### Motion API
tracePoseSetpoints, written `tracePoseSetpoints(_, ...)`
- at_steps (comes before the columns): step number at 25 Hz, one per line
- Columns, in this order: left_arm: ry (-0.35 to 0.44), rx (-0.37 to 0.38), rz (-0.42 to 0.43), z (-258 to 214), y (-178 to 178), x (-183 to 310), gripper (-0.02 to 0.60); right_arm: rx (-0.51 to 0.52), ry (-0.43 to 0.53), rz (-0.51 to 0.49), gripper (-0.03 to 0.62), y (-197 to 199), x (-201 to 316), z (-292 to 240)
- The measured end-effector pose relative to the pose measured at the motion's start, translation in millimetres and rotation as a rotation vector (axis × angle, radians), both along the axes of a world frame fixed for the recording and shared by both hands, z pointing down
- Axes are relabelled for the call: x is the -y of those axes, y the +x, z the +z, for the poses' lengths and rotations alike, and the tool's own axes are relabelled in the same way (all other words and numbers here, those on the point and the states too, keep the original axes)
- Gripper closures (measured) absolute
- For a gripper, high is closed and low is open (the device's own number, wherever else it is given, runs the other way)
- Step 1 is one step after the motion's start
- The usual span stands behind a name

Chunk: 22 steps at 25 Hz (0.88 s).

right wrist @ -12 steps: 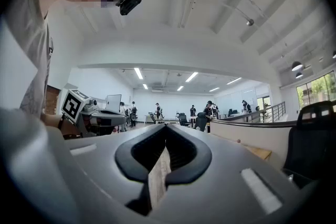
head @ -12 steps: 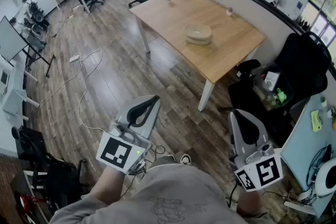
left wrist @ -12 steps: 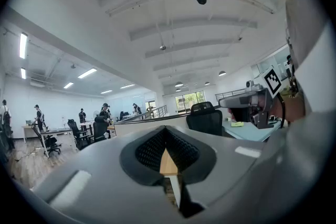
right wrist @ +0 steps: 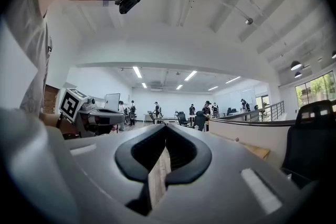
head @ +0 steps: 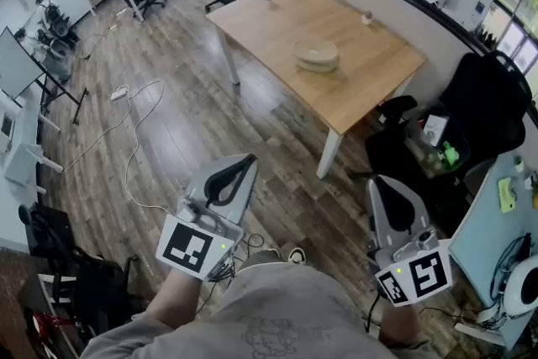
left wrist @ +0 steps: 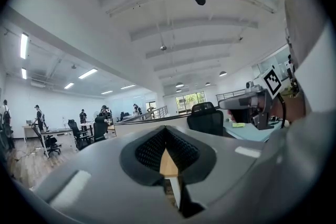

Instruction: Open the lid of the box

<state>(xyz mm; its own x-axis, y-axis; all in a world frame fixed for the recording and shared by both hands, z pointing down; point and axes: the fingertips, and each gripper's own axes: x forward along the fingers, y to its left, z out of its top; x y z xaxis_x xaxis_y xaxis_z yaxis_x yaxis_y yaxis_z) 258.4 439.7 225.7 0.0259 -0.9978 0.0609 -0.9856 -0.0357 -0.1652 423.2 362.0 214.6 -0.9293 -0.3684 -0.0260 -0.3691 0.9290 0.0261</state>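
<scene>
A round, flat, pale box (head: 317, 55) with its lid on rests on the wooden table (head: 370, 88) far ahead of me. Both grippers are held low near my body, well short of the table. My left gripper (head: 245, 161) points toward the table with its jaws shut and nothing between them. My right gripper (head: 377, 182) is likewise shut and empty. In the left gripper view the jaws (left wrist: 166, 131) meet tip to tip, with the right gripper (left wrist: 252, 105) off to the side. The right gripper view shows its closed jaws (right wrist: 167, 129) and the left gripper (right wrist: 89, 113).
Wooden floor lies between me and the table, with a white cable (head: 134, 122) trailing across it. A black office chair (head: 487, 105) and a pale blue desk (head: 496, 231) stand at the right. Two small objects (head: 367, 17) sit on the table's far side. People work at desks in the distance.
</scene>
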Motion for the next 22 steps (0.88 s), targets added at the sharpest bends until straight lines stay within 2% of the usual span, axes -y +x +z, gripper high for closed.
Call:
tracePoseSetpoints(6,-0.047,-0.022,0.053,10,12,7,0.581,-0.003,-0.01,-0.01,0.585,0,8,4)
tracePoseSetpoints(9,0.031,-0.022,-0.011,2,2,8,0.579,-0.007,-0.011,-0.017,0.585,0,10,4)
tracePoseSetpoints(10,0.073,-0.019,-0.042,-4,-4,9,0.473,-0.006,-0.013,-0.018,0.583,0,11,4)
tracePoseSetpoints(11,0.097,-0.012,-0.065,-8,-7,10,0.178,-0.004,-0.017,-0.018,0.583,0,12,3)
tracePoseSetpoints(12,0.096,-0.001,-0.075,-8,-9,10,0.118,-0.002,-0.022,-0.018,0.583,0,13,3)
tracePoseSetpoints(13,0.075,0.01,-0.075,-6,-9,11,0.124,0.001,-0.027,-0.019,0.585,0,14,4)
tracePoseSetpoints(16,0.03,0.025,-0.066,0,-8,15,0.089,0.005,-0.033,-0.022,0.583,-1,19,4)
tracePoseSetpoints(22,0.022,0.013,-0.062,5,-21,27,0.087,0.007,-0.044,-0.027,0.583,-14,31,7)
